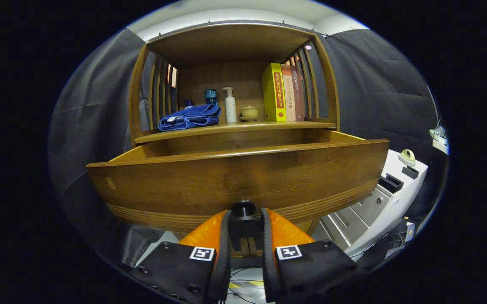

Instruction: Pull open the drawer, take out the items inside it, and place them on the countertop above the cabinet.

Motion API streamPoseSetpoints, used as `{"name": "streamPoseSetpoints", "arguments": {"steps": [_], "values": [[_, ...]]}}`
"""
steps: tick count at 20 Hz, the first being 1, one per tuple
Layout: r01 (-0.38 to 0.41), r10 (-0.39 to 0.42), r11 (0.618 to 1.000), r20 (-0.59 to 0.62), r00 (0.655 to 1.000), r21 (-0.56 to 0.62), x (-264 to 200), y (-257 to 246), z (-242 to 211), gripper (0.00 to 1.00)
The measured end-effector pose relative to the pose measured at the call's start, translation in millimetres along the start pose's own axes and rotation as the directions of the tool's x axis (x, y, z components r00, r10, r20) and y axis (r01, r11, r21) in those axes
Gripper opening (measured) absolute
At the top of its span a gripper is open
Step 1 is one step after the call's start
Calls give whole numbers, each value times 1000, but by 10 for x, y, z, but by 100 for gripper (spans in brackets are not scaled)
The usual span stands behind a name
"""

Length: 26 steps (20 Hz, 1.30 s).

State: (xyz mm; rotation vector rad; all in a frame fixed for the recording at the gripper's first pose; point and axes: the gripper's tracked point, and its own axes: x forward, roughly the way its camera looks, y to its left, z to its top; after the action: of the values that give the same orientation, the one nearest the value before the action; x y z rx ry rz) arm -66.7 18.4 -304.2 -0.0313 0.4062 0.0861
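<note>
Drawer-opening step in hand, drawer partly drawn out.
The gripper (243,219) is clamped on the drawer knob (243,209), both fingers pressing it, at 6 o'clock below the drawer (235,177). Contents hidden (front panel blocks sight). Next, in my judgement: release, rise, reach inside; countertop (235,128) lies at 12 o'clock.
</note>
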Motion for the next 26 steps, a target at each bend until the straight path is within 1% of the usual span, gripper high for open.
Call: {"name": "streamPoseSetpoints", "arguments": {"steps": [13,15,17,18,21,26], "values": [[23,-23,1000,-4,1000,-8,-186,-30,-80,40],[33,-34,999,-19,999,-8,-184,-32,-94,43],[37,-38,999,-57,998,-18,-206,-35,-91,49],[45,-45,999,-72,996,-3,-217,-38,-65,49],[46,-44,998,-47,998,45,-303,-45,229,56],[21,-19,998,-46,999,51,-439,-69,713,88]]}}
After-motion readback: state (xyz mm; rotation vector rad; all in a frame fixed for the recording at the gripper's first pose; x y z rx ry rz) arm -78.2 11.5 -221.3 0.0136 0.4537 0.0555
